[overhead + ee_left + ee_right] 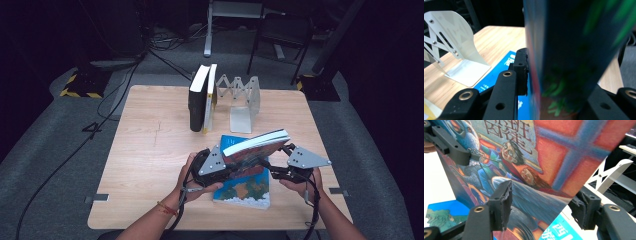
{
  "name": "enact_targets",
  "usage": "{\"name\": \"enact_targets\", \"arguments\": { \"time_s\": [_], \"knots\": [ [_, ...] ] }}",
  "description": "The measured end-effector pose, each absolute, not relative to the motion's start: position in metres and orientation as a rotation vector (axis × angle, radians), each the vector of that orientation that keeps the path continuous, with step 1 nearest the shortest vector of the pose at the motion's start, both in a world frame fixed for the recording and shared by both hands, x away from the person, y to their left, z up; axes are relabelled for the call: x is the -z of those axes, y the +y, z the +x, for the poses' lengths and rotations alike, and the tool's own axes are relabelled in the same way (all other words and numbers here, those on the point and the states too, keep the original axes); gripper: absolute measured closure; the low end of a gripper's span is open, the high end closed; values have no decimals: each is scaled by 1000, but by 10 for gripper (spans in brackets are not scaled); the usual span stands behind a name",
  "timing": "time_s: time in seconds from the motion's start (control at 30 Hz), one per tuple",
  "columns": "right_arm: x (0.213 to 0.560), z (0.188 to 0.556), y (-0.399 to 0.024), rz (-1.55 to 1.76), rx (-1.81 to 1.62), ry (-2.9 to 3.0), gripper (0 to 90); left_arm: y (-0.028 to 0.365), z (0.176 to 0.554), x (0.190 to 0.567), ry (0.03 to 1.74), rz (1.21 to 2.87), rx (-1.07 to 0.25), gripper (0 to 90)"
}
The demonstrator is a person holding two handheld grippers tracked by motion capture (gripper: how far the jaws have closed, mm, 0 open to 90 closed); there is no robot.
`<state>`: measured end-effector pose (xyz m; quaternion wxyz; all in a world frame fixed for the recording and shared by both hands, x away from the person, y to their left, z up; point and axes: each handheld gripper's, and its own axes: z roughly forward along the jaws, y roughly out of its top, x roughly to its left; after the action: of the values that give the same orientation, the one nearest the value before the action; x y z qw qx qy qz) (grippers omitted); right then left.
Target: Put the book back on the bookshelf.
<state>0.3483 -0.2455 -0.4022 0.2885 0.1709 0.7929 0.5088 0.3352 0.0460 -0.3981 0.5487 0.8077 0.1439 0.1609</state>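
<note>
A thick book with a colourful illustrated cover (257,141) hangs tilted over the table, pages upward. My left gripper (234,161) is shut on its left end; in the left gripper view one pad (523,67) presses on the book (574,50) while the other jaw sits behind it. My right gripper (278,158) is at the book's right end. In the right gripper view the cover (524,170) faces the camera, and that gripper (542,210) stands open with the book's lower corner between its jaws. The left gripper's jaw lies against the cover at the upper left.
A blue book (245,192) lies flat on the wooden table (150,150) under the lifted one. Two books (202,97) stand upright at the back beside a folding metal bookend (245,102). Cables trail from both grippers.
</note>
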Motion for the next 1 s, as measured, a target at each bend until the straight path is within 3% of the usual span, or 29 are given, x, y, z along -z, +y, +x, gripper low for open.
{"name": "enact_targets", "arguments": {
  "time_s": [0.47,1.0],
  "knots": [
    [401,352,-247,474,-1370,2115,461,52,338,379,318,1819,-403,711],
    [399,355,-247,500,-1375,2117,425,41,343,348,291,1828,-433,717]
  ]
}}
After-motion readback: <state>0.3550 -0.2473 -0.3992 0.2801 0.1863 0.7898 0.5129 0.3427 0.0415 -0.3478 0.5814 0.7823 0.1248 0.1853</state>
